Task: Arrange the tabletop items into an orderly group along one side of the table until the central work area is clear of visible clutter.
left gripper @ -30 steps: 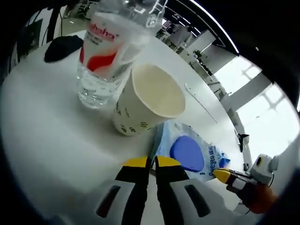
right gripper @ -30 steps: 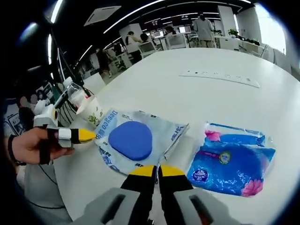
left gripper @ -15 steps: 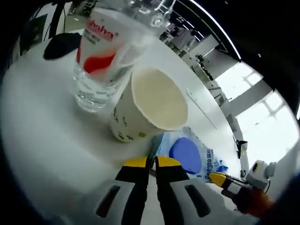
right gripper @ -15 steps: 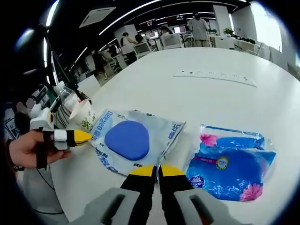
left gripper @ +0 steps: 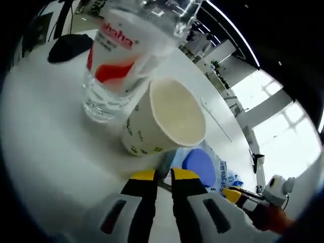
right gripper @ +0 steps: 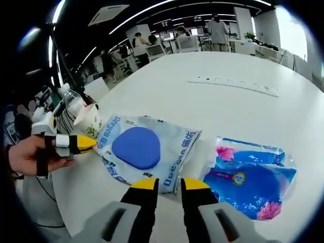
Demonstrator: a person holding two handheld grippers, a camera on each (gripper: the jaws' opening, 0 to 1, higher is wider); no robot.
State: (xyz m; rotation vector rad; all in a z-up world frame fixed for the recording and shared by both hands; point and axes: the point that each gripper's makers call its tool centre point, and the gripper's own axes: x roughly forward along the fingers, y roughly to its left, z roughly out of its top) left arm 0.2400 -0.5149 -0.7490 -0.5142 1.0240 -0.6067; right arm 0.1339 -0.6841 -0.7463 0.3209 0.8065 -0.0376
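right gripper view, my right hand-held gripper point(right gripper: 167, 183) jaws now parted off the mask packet point(right gripper: 147, 150), left hand-held gripper point(left gripper: 165, 174) slightly parted too, white bench point(right gripper: 238, 109), open office behind

- One clear water bottle point(left gripper: 119, 61) with a red-and-white label.
- One paper cup point(left gripper: 164, 119), printed with small green marks.
- One clear packet holding a blue pad point(right gripper: 144, 149).
- One blue tissue pack point(right gripper: 250, 174) with pink flowers on it.
- One dark rounded object point(left gripper: 68, 48) on the table's far part; what it is cannot be told.
- One long white strip point(right gripper: 233, 85) lying flat across the table.
- Two grippers: the left gripper point(left gripper: 164, 174) and the right gripper point(right gripper: 164, 183).
- One white table point(right gripper: 167, 81) under it all.
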